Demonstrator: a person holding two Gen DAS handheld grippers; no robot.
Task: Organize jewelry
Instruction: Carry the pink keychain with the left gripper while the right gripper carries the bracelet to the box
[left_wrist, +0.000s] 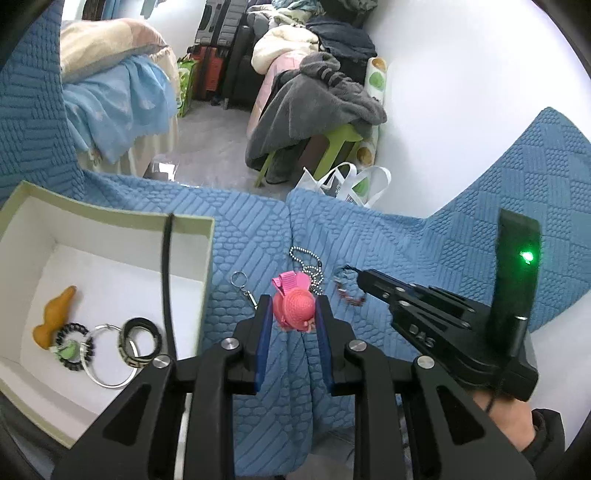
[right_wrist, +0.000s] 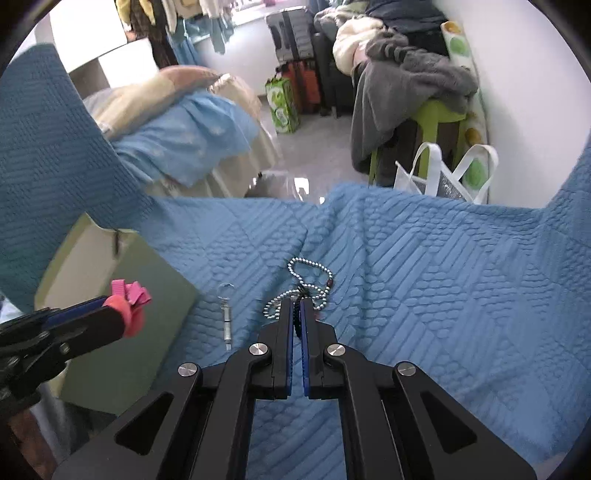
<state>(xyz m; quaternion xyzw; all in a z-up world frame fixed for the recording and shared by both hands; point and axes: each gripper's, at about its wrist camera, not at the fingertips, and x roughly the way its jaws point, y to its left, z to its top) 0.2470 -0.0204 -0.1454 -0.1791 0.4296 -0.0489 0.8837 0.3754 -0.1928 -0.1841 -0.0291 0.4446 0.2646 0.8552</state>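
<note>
Pink and knitted, the little hat charm (left_wrist: 293, 308) sat clamped between the blue pads of our left gripper (left_wrist: 293, 314), held above the blue quilt (left_wrist: 258, 229) just beside the open box (left_wrist: 110, 221). We judged it soft and very light, safe to pinch across its crown. Our right gripper (right_wrist: 295, 314) was pressed together on a dark cord at the ball chain (right_wrist: 310, 273), which looked slack and slippery and likely to swing or snag, so a hold near its clasp seemed best. A small silver key ring (right_wrist: 226, 306) lay on the quilt between chain and box. Inside the box rested a tan figure (left_wrist: 55, 317), a hoop (left_wrist: 107, 354) and dark rings (left_wrist: 138, 341); its near wall stood in our way.
</note>
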